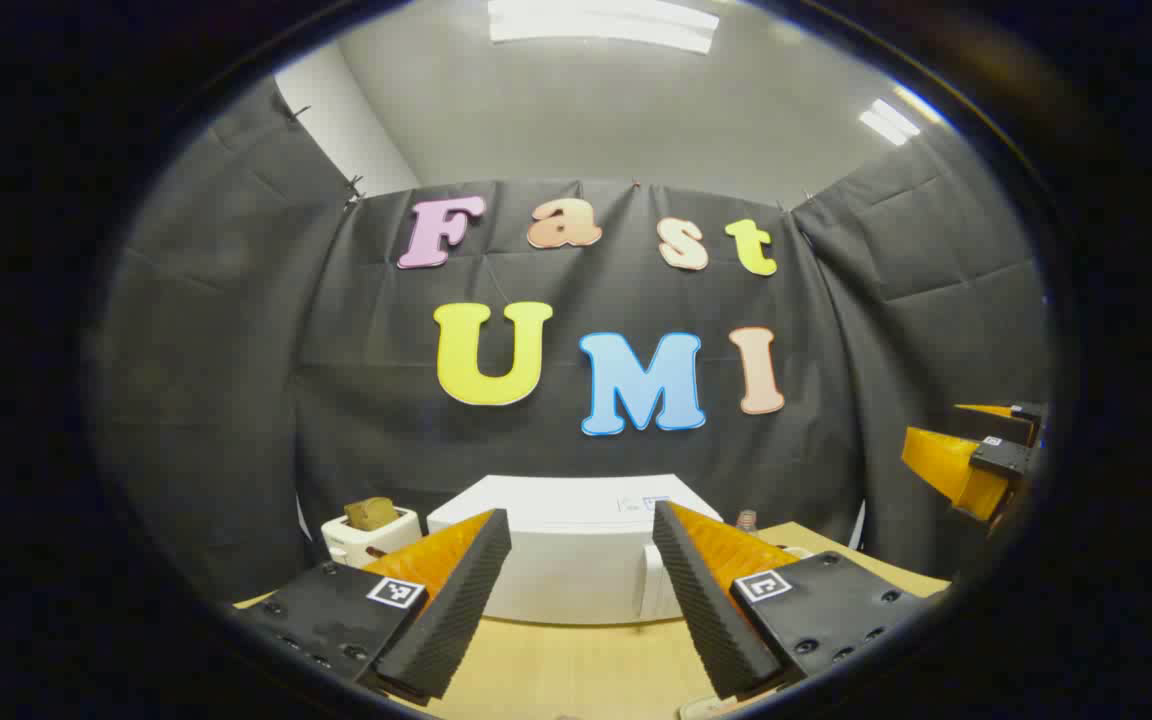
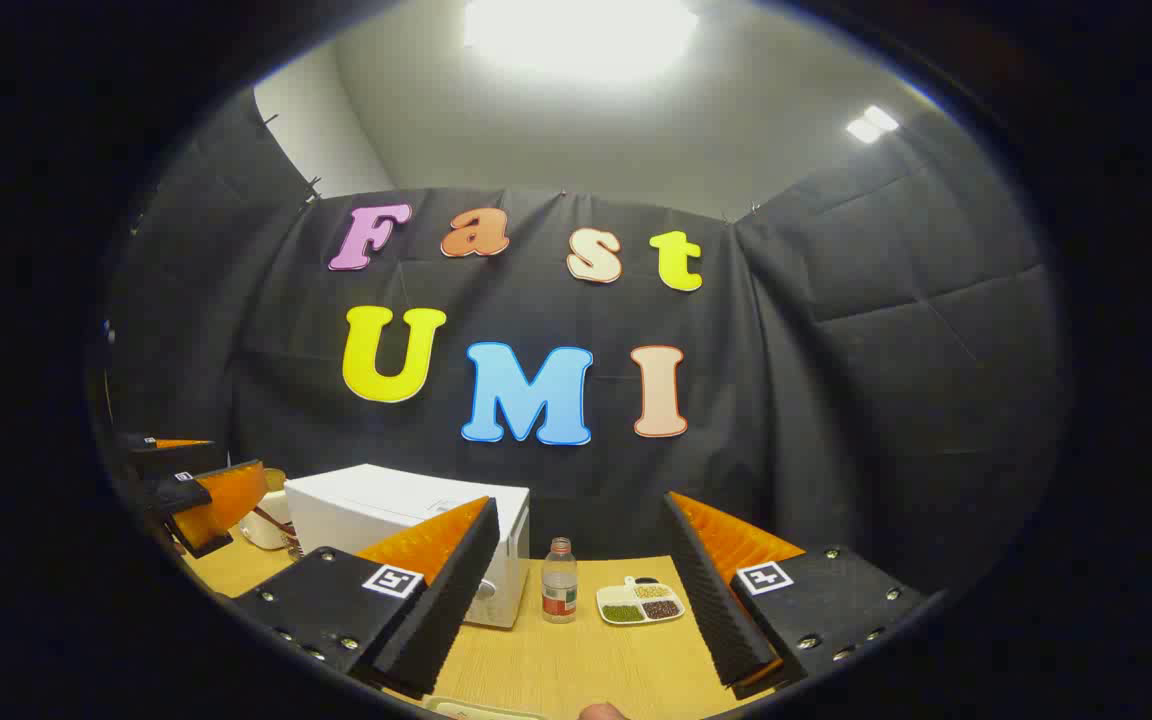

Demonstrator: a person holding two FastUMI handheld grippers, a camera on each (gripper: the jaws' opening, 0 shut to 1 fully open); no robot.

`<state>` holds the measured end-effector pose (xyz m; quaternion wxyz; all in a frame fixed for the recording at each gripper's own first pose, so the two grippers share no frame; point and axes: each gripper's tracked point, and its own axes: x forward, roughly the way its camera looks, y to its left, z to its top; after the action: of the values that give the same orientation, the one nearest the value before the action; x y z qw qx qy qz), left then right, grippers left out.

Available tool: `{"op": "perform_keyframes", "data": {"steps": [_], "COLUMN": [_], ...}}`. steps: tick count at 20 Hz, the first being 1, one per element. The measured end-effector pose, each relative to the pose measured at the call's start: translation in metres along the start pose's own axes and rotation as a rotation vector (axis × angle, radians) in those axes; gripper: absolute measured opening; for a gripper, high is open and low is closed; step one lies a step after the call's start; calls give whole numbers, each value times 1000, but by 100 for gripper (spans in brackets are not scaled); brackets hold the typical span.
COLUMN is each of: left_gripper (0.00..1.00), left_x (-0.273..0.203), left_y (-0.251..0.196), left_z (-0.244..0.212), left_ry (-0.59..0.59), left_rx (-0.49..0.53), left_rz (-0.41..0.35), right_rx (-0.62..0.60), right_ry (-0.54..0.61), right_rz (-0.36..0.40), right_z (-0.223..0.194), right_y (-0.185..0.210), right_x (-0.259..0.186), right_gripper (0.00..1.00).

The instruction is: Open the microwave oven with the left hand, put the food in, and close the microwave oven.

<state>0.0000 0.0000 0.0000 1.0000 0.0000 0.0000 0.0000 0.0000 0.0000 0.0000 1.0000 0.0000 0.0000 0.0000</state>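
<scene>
The white microwave (image 1: 566, 560) stands on the wooden table (image 1: 576, 670) straight ahead, its door shut and its handle (image 1: 648, 592) on the right side. My left gripper (image 1: 581, 600) is open in front of it, short of the door, holding nothing. In the right gripper view the microwave (image 2: 391, 520) sits to the left, and a small divided dish of grains and beans (image 2: 641, 603) lies on the table (image 2: 576, 660). My right gripper (image 2: 576, 600) is open and empty, above the table's front part. The left gripper (image 2: 231, 458) shows far left, the right gripper (image 1: 936, 432) far right.
A white toaster (image 1: 366, 535) with a slice of bread stands left of the microwave. A small clear bottle (image 2: 559, 580) stands between the microwave and the dish. A pale plate rim (image 2: 481, 710) and a fingertip (image 2: 601, 712) peek in at the bottom edge.
</scene>
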Motion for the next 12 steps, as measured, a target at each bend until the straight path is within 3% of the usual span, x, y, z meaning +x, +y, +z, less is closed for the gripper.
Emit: {"op": "perform_keyframes", "data": {"steps": [12], "left_gripper": [99], "left_x": [12], "left_y": [-17], "left_z": [2], "left_ry": [-2], "left_rx": [1], "left_rz": [-21], "right_rx": [4], "right_ry": [7], "right_rz": [-19], "right_z": [-2], "right_y": [-13], "right_x": [1], "right_gripper": [98]}}
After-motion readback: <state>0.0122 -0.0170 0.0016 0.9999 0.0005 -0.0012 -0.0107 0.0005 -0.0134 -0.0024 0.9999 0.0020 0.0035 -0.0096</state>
